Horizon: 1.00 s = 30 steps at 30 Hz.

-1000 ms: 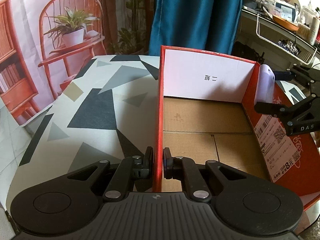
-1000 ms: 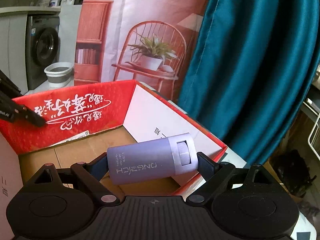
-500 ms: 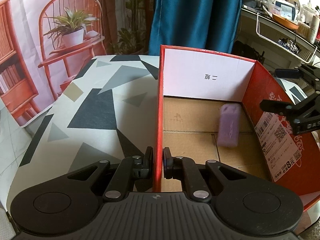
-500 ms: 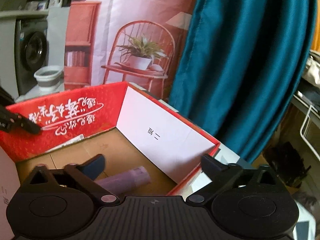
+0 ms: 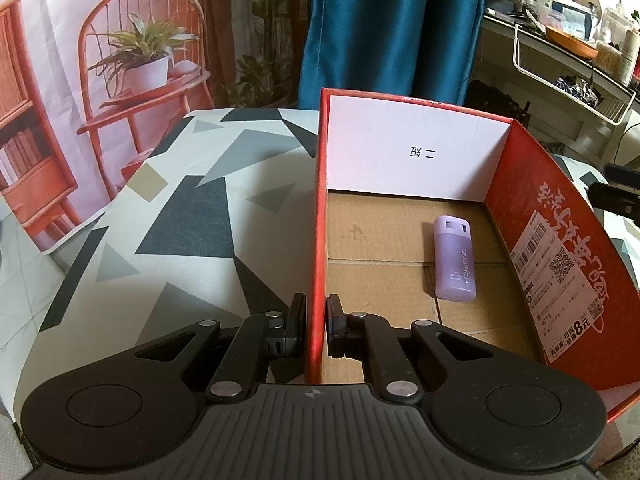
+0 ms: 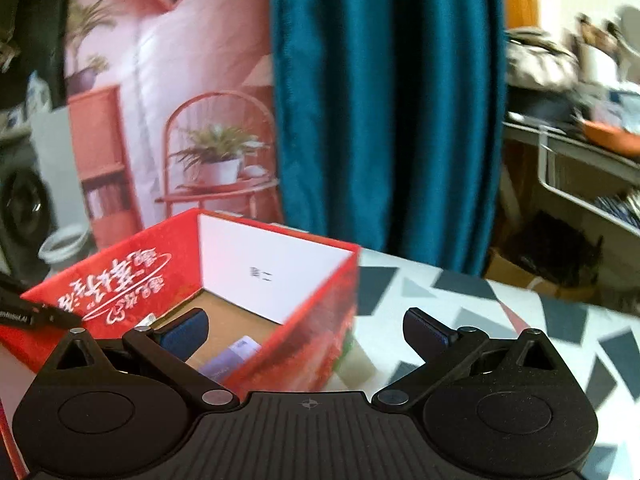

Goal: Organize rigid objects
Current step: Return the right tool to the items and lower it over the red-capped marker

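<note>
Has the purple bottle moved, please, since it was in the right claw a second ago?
Yes. The purple bottle went down out of the open right claw and lies on the red box's cardboard floor.

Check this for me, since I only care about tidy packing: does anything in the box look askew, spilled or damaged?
Nothing stands out. The purple bottle lies on its side on the red box floor, cap toward the white end wall, intact, no spill. The left gripper clamps the box's side wall.
</note>
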Available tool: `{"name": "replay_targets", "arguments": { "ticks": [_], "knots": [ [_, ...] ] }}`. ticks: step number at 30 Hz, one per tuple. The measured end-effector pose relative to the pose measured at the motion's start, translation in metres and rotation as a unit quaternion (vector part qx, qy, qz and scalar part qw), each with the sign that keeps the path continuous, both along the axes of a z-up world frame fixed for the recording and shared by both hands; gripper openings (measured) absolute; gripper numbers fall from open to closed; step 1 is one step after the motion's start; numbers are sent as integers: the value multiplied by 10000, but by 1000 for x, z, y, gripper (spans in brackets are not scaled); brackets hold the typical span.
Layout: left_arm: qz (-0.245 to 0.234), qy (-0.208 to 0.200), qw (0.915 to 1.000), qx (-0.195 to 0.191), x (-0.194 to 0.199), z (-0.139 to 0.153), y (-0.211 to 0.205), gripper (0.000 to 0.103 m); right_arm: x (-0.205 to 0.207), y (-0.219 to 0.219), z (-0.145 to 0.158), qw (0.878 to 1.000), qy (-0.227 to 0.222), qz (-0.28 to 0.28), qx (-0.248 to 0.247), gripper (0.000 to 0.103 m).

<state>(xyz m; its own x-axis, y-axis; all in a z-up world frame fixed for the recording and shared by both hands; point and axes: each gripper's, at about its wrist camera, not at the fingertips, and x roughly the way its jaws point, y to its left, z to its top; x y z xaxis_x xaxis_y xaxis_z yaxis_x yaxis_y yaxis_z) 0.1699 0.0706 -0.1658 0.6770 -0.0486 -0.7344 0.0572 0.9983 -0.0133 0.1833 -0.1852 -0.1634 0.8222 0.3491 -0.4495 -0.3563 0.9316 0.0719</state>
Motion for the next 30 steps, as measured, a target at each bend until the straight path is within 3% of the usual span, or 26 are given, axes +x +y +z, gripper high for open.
{"name": "replay_targets", "arguments": {
  "ticks": [7, 13, 18, 26, 30],
  "knots": [
    [4, 1, 10000, 28, 0, 0, -1, 11, -17, -40, -23, 9952, -18, -898, 391, 103],
    [0, -3, 10000, 40, 0, 0, -1, 11, -26, -54, -54, 9886, 347, -1442, 243, 103],
    [0, -1, 10000, 48, -1, 0, -1, 11, -30, -53, -84, 9803, 788, -1767, 409, 101],
    [10, -14, 10000, 40, -1, 0, -1, 11, -37, -30, -104, 9780, 1124, -1731, 303, 79],
    [11, -21, 10000, 42, -1, 0, -1, 11, -34, -32, -107, 9687, 1421, -1912, 695, 69]
  ]
}}
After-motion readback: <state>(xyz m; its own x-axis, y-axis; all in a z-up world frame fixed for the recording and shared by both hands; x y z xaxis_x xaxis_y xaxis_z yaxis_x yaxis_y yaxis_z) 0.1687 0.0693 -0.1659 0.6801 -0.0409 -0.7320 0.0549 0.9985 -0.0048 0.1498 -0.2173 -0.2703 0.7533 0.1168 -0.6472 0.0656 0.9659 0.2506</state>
